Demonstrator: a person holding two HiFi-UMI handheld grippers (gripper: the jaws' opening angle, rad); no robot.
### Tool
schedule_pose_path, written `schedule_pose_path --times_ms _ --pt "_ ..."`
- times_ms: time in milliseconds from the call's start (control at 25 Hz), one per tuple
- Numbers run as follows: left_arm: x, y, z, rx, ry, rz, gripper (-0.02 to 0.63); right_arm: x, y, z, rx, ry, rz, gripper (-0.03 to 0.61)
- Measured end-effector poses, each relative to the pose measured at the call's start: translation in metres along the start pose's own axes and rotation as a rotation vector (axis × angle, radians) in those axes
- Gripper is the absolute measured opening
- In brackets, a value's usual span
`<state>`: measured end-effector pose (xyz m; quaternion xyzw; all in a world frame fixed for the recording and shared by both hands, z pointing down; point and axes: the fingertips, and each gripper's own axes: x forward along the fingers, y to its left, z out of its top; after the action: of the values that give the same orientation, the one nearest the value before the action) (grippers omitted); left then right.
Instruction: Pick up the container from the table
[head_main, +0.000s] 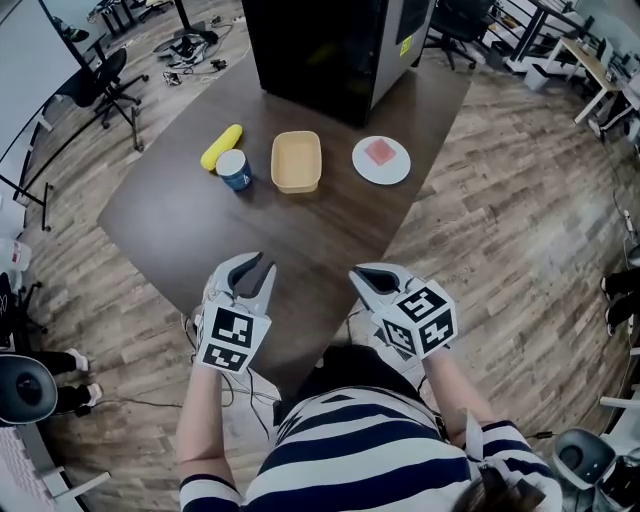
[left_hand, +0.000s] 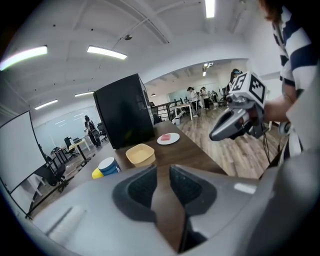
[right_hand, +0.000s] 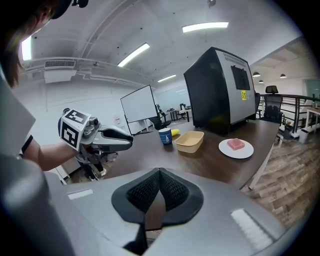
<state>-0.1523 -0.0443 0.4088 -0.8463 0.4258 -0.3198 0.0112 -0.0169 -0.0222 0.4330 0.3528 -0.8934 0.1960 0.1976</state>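
Container between cup and plate

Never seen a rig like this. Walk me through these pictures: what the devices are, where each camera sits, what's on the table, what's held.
No robot here: a person in a striped top holds a two-jaw gripper in each hand. The head view looks down from the person's head; the other two come from cameras riding on each gripper, looking along its jaws. The left gripper has its jaws apart; the right gripper has them together. Both hold nothing. On the dark table sit a yellow oblong object, a blue cup, a tan container, and a white plate bearing a pink block, with a black cabinet behind them.
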Motion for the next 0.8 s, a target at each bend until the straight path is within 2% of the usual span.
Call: schedule_pose_path --times_ms 160,520,800 --pt "0.031 0.006 0.013 0.027 0.032 -0.006 0.000 0.013 -0.025 0.007 -0.014 0.025 0.042 -0.002" --pt "0.110 0.032 0.027 0.180 0.125 -0.002 0.000 0.050 -0.077 0.011 -0.035 0.071 0.117 -0.002" --pt "0.166 0.043 0.033 0.264 0.187 -0.030 0.000 0.071 -0.115 0.010 -0.028 0.112 0.160 -0.003"
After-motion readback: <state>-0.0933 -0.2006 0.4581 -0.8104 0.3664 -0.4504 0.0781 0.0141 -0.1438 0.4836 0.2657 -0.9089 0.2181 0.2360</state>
